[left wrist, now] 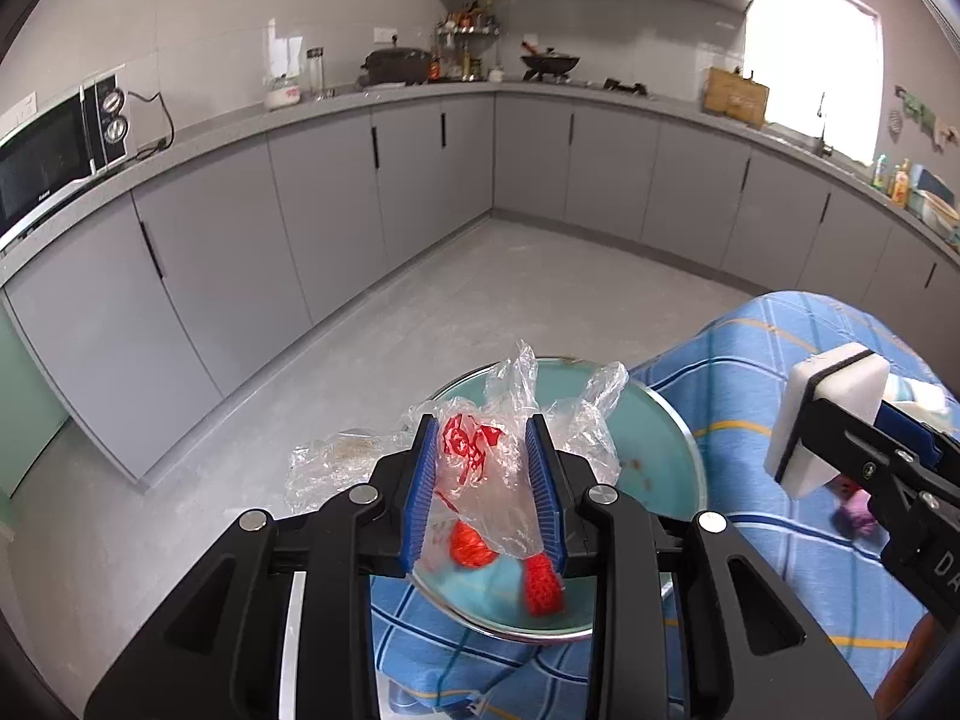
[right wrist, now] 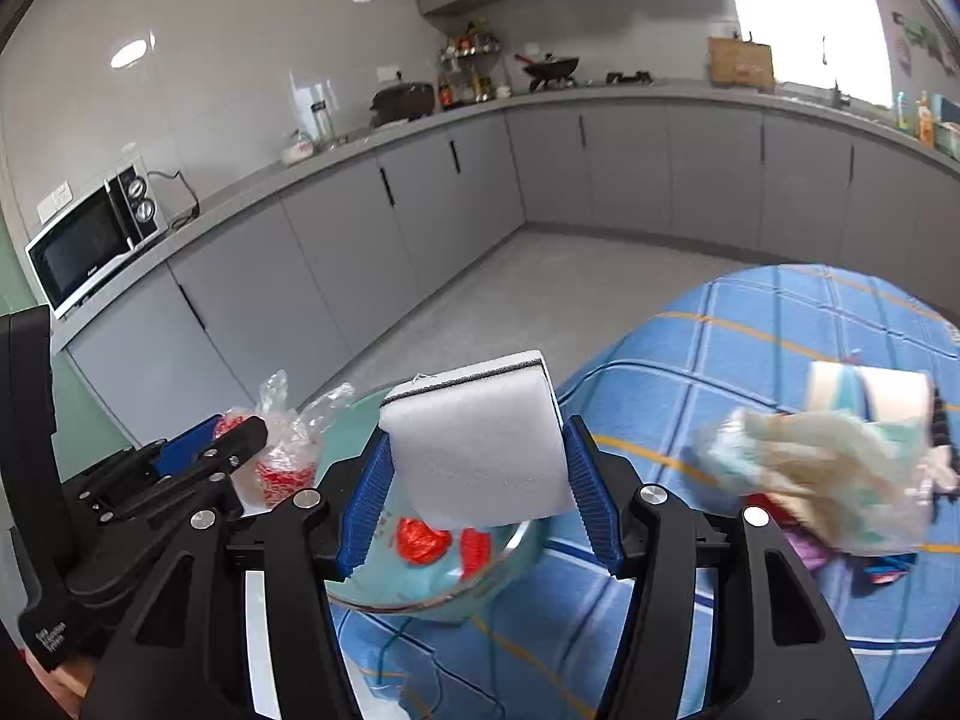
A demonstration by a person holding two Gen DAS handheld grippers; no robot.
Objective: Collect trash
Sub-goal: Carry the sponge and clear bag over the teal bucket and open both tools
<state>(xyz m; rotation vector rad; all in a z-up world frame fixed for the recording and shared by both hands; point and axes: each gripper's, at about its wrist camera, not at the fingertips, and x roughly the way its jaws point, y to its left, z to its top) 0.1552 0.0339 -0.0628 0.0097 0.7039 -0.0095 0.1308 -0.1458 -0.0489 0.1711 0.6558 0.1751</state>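
Note:
My left gripper [left wrist: 485, 438] is shut on a crumpled clear plastic bag with red print [left wrist: 480, 474] and holds it above a teal plate with a metal rim [left wrist: 654, 438]. Two red net scraps [left wrist: 543, 588] lie on the plate. My right gripper [right wrist: 474, 438] is shut on a white sponge with a black layer [right wrist: 480, 450], also above the plate [right wrist: 372, 570]. The sponge also shows at the right of the left wrist view [left wrist: 825, 420], and the bag at the left of the right wrist view [right wrist: 282, 456].
The plate rests on a table with a blue checked cloth [right wrist: 750, 348]. A heap of crumpled wrappers and tissue [right wrist: 828, 468] lies on the cloth at the right. Grey cabinets [left wrist: 324, 198] and a microwave [left wrist: 54, 144] line the kitchen behind, across a grey floor.

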